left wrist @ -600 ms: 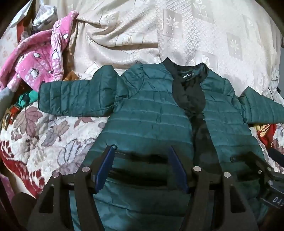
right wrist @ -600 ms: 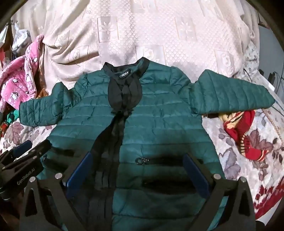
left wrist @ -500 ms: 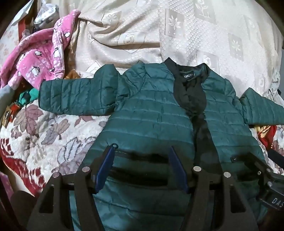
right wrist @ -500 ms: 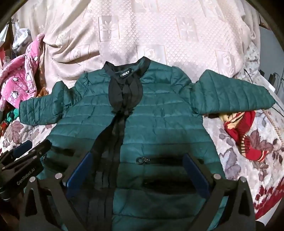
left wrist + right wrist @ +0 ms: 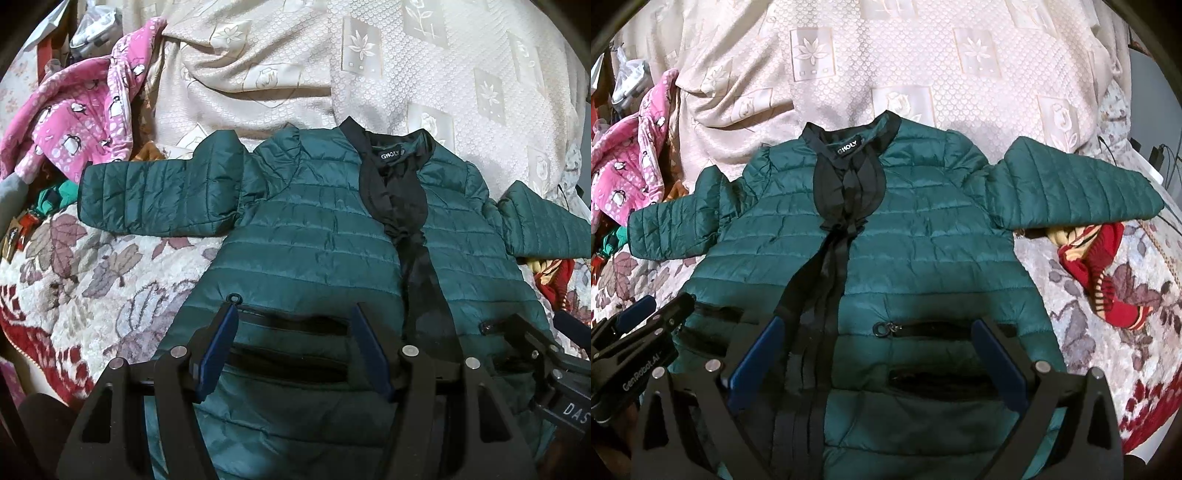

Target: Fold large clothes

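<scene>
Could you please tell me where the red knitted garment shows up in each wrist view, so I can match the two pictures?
Left wrist: the red knitted garment peeks out at the far right edge, below the jacket's sleeve cuff.
Right wrist: it lies fully visible at right of centre, below the outstretched sleeve.
Shared landmark: the white-lettered neck label inside the green jacket's black collar.

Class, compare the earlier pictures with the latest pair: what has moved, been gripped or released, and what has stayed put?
Nothing visibly changed. The green jacket still lies spread flat, sleeves out, and both the left gripper and right gripper still hover open above its lower part, holding nothing.
</scene>
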A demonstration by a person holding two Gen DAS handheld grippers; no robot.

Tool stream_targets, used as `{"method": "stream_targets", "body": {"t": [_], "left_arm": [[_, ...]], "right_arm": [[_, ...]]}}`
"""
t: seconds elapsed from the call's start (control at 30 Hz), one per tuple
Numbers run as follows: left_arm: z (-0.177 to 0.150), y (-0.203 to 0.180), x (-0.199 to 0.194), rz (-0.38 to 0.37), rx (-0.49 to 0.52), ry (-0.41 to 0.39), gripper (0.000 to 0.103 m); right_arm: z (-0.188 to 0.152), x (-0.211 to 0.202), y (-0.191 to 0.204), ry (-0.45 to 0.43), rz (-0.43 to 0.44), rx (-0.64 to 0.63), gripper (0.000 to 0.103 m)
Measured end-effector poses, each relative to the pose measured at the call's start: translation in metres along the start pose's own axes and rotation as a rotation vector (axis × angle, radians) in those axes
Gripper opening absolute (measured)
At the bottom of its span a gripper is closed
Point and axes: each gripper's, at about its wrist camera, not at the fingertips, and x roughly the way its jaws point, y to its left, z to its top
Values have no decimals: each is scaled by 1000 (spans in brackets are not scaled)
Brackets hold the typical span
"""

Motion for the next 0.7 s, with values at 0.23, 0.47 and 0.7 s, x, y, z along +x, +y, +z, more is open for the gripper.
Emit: {"method": "stream_targets", "body": {"t": [0.23,0.47,0.7], "left_arm": [[-3,-4,3,-7,-4,8,38],[-5,-6,4,-8,-1,3,38],[-4,-8,7,-9,-4,9,38]], "right_arm": [[3,0,-1,-10,-4,-3,103],[2,4,-1,4,-44,-37,103],[3,7,-2,37,-46,-30,103]]}}
